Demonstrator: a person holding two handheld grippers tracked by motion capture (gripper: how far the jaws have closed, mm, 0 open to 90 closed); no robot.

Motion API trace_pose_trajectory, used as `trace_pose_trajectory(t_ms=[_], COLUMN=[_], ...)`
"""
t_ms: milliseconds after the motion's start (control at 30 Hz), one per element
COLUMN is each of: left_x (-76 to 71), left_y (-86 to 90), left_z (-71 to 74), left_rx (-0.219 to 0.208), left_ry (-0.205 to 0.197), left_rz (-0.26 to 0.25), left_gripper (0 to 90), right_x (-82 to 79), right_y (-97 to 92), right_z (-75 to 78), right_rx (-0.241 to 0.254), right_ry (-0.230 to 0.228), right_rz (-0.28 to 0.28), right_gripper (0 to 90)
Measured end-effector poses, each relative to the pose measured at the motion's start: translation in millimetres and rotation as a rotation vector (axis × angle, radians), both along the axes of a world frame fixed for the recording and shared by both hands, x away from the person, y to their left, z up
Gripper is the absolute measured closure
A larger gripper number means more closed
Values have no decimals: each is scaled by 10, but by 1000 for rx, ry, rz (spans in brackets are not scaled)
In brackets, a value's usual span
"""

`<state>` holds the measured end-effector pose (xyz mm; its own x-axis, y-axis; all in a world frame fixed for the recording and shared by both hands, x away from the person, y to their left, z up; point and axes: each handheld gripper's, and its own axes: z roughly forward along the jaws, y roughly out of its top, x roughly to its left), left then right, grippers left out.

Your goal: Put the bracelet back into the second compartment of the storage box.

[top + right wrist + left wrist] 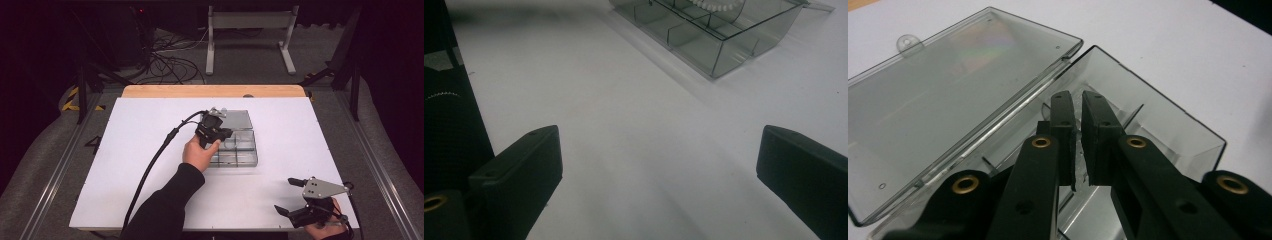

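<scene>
Left gripper (1078,107), jaws drawn nearly together over a small pale piece too blurred to identify, dips into a compartment of the clear smoky plastic divided box (245,150) lying mid-tabletop, its hinged lid (948,95) already flat open toward the far edge. Right gripper (295,196), jaws wide and empty, rests near the near right corner. Releasing the piece and closing the lid seemingly remain.
</scene>
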<state>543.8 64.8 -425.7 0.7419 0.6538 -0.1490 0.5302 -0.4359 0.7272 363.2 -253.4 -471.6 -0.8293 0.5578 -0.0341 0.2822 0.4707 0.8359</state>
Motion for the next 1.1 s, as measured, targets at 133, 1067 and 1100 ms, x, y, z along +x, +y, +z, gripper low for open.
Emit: trace_pose_trajectory(t_ms=[133, 1067, 1100], left_x=[17, 131, 134], left_y=[15, 6, 3], left_z=[-24, -230, -232], left_rx=[34, 95, 100], left_ry=[-8, 22, 24], left_rz=[20, 104, 105], left_gripper=[839, 834, 826], right_x=[0, -2, -2], right_y=[-1, -1, -1], right_z=[0, -2, -2], right_rx=[0, 1, 1], right_ry=[0, 4, 4], right_rz=[1, 11, 11], right_gripper=[54, 54, 54])
